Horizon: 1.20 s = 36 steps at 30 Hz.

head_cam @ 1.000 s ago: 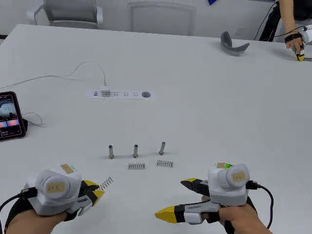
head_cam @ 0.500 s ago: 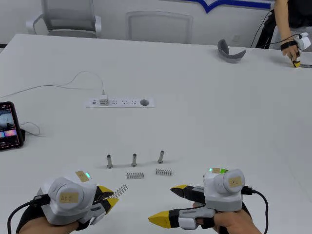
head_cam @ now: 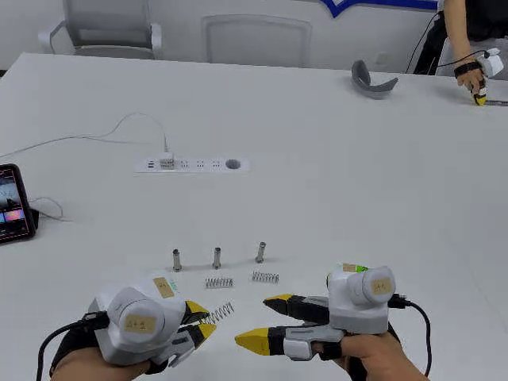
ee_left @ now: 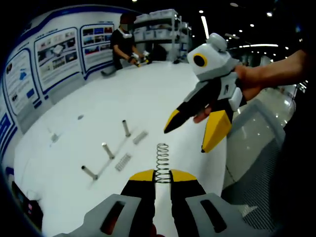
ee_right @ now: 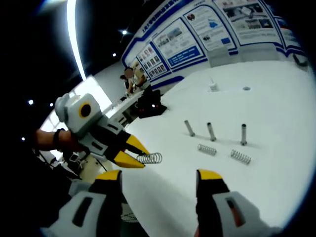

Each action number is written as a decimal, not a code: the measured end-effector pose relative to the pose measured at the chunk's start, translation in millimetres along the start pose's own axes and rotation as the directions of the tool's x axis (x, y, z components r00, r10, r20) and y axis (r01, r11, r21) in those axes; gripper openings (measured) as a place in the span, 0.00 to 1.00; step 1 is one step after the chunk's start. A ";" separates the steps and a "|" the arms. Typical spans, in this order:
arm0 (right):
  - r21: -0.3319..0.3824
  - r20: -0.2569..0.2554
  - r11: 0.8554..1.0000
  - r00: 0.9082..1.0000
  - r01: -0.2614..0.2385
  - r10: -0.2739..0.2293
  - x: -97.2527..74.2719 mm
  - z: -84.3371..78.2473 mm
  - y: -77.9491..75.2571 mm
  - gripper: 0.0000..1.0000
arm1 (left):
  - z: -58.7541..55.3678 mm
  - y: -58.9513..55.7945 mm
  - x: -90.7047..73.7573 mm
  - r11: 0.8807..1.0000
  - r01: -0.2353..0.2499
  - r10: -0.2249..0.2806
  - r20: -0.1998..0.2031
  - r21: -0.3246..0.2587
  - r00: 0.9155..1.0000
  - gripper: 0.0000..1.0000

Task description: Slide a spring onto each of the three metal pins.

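Spring (ee_left: 162,157) in L gripper (ee_left: 162,177) jaws, R gripper (head_cam: 258,320) wide; 2 springs (head_cam: 219,282) by pins (head_cam: 217,257)

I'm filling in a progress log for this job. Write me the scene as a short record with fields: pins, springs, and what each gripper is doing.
pins: three pins standing upright in a row on the table, all bare
loose springs: two springs lying flat on the table just in front of the pins
left gripper: shut on a third spring, which sticks out past its tips
right gripper: open, holding nothing
progress: no spring on any pin yet
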State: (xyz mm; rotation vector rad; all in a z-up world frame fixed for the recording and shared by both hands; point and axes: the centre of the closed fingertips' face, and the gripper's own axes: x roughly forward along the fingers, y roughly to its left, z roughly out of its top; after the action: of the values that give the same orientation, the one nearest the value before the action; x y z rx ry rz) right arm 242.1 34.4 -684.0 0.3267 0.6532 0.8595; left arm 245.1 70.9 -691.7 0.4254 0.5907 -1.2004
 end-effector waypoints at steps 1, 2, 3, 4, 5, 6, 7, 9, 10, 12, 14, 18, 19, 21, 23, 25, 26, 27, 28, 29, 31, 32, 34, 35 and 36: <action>0.009 0.014 1.000 1.000 -0.009 0.009 0.6 2.1 1.8 0.60 | 2.4 -3.7 0.6 1.000 0.008 -0.008 0.004 0.007 1.000 0.10; 0.020 0.025 1.000 1.000 -0.016 0.016 0.8 3.6 3.2 0.58 | 3.7 -6.2 1.1 1.000 0.013 -0.014 0.005 0.014 1.000 0.10; 0.032 0.038 0.999 0.999 -0.028 0.026 1.0 5.3 4.9 0.55 | 5.3 -9.5 1.7 1.000 0.019 -0.019 0.006 0.025 1.000 0.10; 0.037 0.046 0.999 0.998 -0.035 0.033 1.2 6.4 6.1 0.53 | 6.3 -11.5 2.1 0.999 0.023 -0.023 0.007 0.030 1.000 0.10; 0.043 0.052 0.998 0.998 -0.042 0.040 1.4 7.0 7.2 0.51 | 7.4 -13.1 2.2 0.999 0.026 -0.026 0.008 0.035 1.000 0.10; 0.052 0.056 0.997 0.997 -0.050 0.047 1.7 7.3 8.4 0.48 | 9.0 -14.8 2.5 0.999 0.029 -0.029 0.011 0.037 1.000 0.10; 0.054 0.058 0.997 0.997 -0.052 0.049 1.9 7.3 9.2 0.46 | 10.2 -16.1 2.5 0.999 0.032 -0.033 0.013 0.039 0.999 0.10; 0.062 0.063 0.996 0.996 -0.062 0.058 2.3 7.3 10.9 0.41 | 13.1 -18.5 2.1 0.998 0.035 -0.036 0.018 0.046 0.999 0.10; 0.066 0.067 0.996 0.996 -0.068 0.063 2.3 7.6 11.9 0.39 | 14.1 -19.0 2.0 0.998 0.037 -0.038 0.020 0.048 0.999 0.10; 0.076 0.079 0.994 0.994 -0.082 0.076 1.7 8.5 13.6 0.33 | 16.8 -19.6 1.3 0.998 0.037 -0.039 0.026 0.051 0.999 0.10; 0.090 0.092 0.991 0.992 -0.095 0.087 0.9 10.1 15.7 0.29 | 18.7 -20.0 1.2 0.998 0.042 -0.043 0.035 0.046 0.998 0.10; 0.107 0.088 0.990 0.992 -0.097 0.088 1.3 8.4 14.9 0.23 | 19.5 -20.5 0.9 0.998 0.042 -0.044 0.039 0.053 0.998 0.10; 0.105 0.092 0.989 0.991 -0.104 0.094 1.2 8.8 16.5 0.21 | 19.9 -20.9 0.7 0.998 0.044 -0.046 0.041 0.053 0.998 0.10; 0.124 0.114 0.985 0.988 -0.120 0.106 -0.8 12.2 17.4 0.19 | 20.2 -20.8 0.4 0.997 0.044 -0.047 0.042 0.060 0.998 0.10; 0.135 0.136 0.982 0.984 -0.130 0.111 -3.2 15.9 17.3 0.14 | 19.9 -20.6 0.0 0.997 0.046 -0.048 0.043 0.059 0.998 0.10; 0.147 0.129 0.980 0.985 -0.136 0.117 -2.4 15.2 17.8 0.14 | 20.4 -20.4 -0.3 0.997 0.047 -0.050 0.044 0.059 0.998 0.10; 0.143 0.126 0.980 0.985 -0.136 0.119 -2.1 14.9 18.3 0.14 | 20.1 -20.4 -0.2 0.997 0.048 -0.051 0.040 0.066 0.998 0.10; 0.140 0.124 0.981 0.985 -0.136 0.119 -1.8 14.9 18.7 0.14 | 20.0 -20.7 0.0 0.996 0.050 -0.053 0.039 0.068 0.998 0.10; 0.140 0.122 0.980 0.985 -0.138 0.121 -1.9 15.0 18.8 0.14 | 19.9 -21.0 0.2 0.996 0.052 -0.055 0.038 0.066 0.998 0.10; 0.142 0.122 0.980 0.985 -0.142 0.125 -2.3 15.9 20.5 0.13 | 19.9 -21.1 0.4 0.996 0.055 -0.057 0.038 0.065 0.998 0.10; 0.138 0.130 0.977 0.981 -0.160 0.143 -3.9 18.9 23.7 0.12 | 19.9 -20.6 0.4 0.996 0.058 -0.061 0.037 0.067 0.997 0.10; 0.136 0.128 0.978 0.982 -0.160 0.142 -4.1 19.9 24.3 0.12 | 21.0 -20.7 0.0 0.996 0.064 -0.067 0.044 0.063 0.997 0.09; 0.119 0.114 0.981 0.984 -0.152 0.139 -4.1 21.6 24.7 0.12 | 21.7 -19.6 0.5 0.996 0.065 -0.067 0.045 0.058 0.997 0.09; 0.109 0.104 0.983 0.985 -0.150 0.139 -4.2 22.5 25.4 0.12 | 22.4 -19.8 0.6 0.996 0.068 -0.070 0.048 0.058 0.996 0.09; 0.086 0.084 0.986 0.987 -0.145 0.138 -4.6 23.2 26.1 0.12 | 23.3 -20.3 0.8 0.996 0.072 -0.075 0.050 0.054 0.996 0.09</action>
State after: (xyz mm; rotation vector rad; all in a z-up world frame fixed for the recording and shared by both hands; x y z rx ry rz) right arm 239.6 46.7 -651.2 0.4917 0.6032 0.9489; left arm 230.7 50.0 -674.2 0.4184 0.5350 -1.2958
